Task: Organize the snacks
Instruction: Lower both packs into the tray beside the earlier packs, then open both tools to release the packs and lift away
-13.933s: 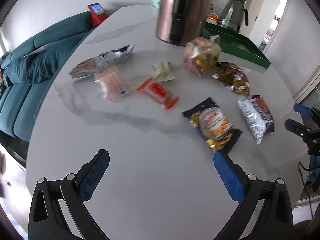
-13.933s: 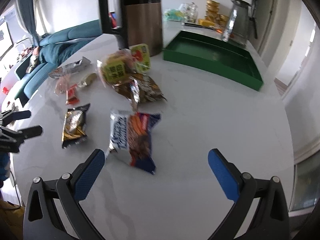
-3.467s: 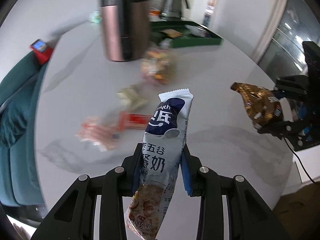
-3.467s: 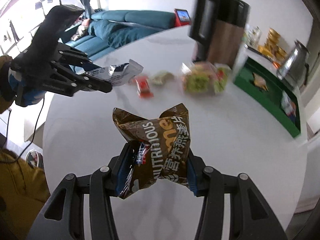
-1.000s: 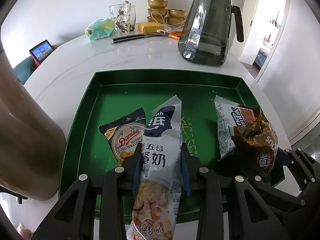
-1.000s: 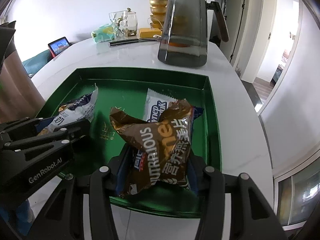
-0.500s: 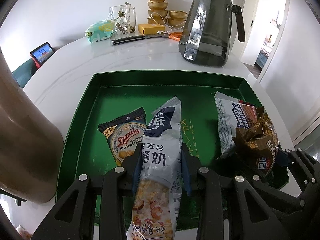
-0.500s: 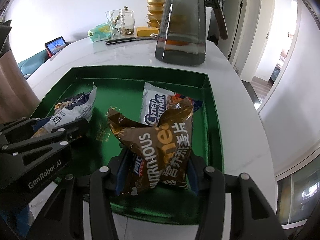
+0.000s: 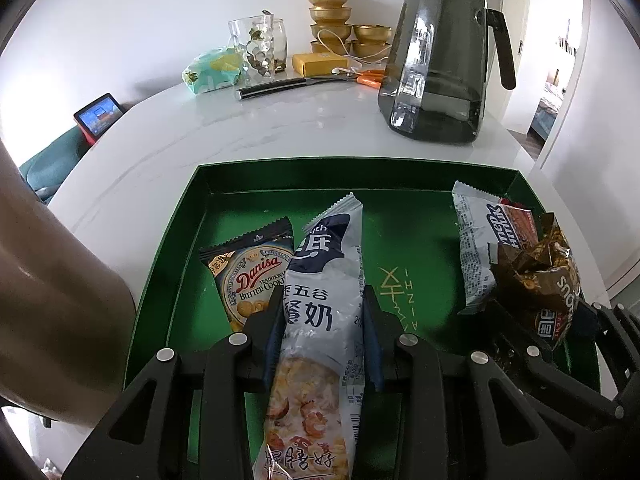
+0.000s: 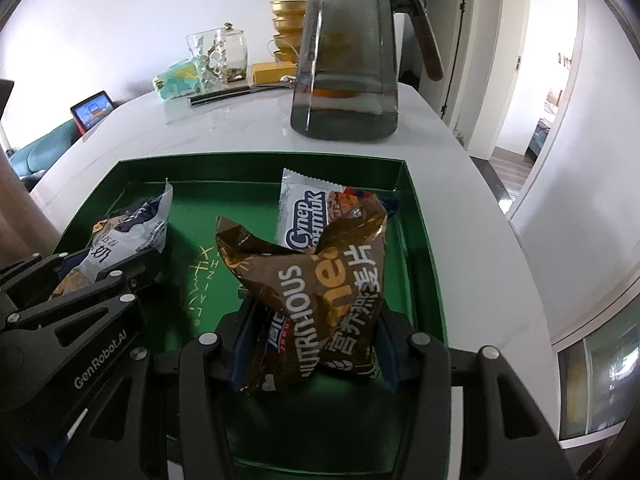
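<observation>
My left gripper point(image 9: 322, 328) is shut on a long white and navy snack pack point(image 9: 320, 320), held over the green tray point(image 9: 248, 174). My right gripper point(image 10: 312, 344) is shut on a crumpled brown snack bag point(image 10: 320, 280), held over the tray's right half point(image 10: 416, 248). In the tray lie a Danisa butter cookie pack point(image 9: 250, 272) on the left and a silver wafer pack point(image 9: 480, 240) on the right; the wafer pack also shows in the right wrist view point(image 10: 308, 212). The brown bag shows at the right of the left wrist view point(image 9: 548, 280).
A smoky glass pitcher point(image 9: 440, 60) stands just behind the tray. Gold bowls point(image 9: 332, 20), a glass jar point(image 9: 256, 48), a knife point(image 9: 280, 84) and a teal pack point(image 9: 212, 72) sit at the back. A copper-coloured appliance point(image 9: 48, 300) stands close on the left. The table edge point(image 10: 520, 280) runs right of the tray.
Both grippers have moved slightly forward and lower over the tray, each still holding its pack. Long before, both were open and empty over the snacks on the table.
</observation>
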`<move>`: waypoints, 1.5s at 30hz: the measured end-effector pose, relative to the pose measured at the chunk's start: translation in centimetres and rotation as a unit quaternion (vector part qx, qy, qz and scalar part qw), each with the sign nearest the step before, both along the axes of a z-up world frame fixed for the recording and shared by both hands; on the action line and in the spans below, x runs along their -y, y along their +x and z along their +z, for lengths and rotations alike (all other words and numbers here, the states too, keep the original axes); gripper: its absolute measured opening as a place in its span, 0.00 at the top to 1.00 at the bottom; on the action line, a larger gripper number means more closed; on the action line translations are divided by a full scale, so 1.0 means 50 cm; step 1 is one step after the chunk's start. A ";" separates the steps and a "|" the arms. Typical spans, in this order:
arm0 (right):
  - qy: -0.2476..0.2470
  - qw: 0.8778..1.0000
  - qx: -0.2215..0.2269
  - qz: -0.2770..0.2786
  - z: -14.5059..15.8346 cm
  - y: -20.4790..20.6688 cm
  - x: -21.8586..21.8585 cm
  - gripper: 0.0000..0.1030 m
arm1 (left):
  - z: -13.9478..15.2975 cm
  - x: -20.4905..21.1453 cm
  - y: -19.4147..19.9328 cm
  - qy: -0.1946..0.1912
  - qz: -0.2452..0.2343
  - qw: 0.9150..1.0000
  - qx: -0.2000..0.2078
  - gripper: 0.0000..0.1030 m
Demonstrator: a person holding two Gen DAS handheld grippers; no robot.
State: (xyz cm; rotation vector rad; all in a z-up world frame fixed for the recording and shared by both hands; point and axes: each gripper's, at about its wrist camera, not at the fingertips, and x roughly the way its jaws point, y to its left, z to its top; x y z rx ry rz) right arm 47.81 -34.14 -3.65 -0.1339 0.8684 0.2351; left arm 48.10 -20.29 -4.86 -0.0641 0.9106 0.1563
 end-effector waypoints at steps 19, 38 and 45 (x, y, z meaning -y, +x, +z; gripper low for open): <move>0.011 1.000 0.004 -0.002 0.005 -0.007 0.013 0.33 | -0.007 -0.013 -0.022 -0.010 0.015 1.000 -0.001 0.56; 0.031 0.999 0.026 -0.001 0.059 -0.052 0.031 0.00 | 0.044 -0.034 -0.064 0.001 0.039 0.999 0.036 0.38; 0.029 0.999 0.037 -0.001 0.086 -0.074 0.031 0.00 | 0.070 -0.035 -0.083 -0.001 0.036 0.998 0.046 0.38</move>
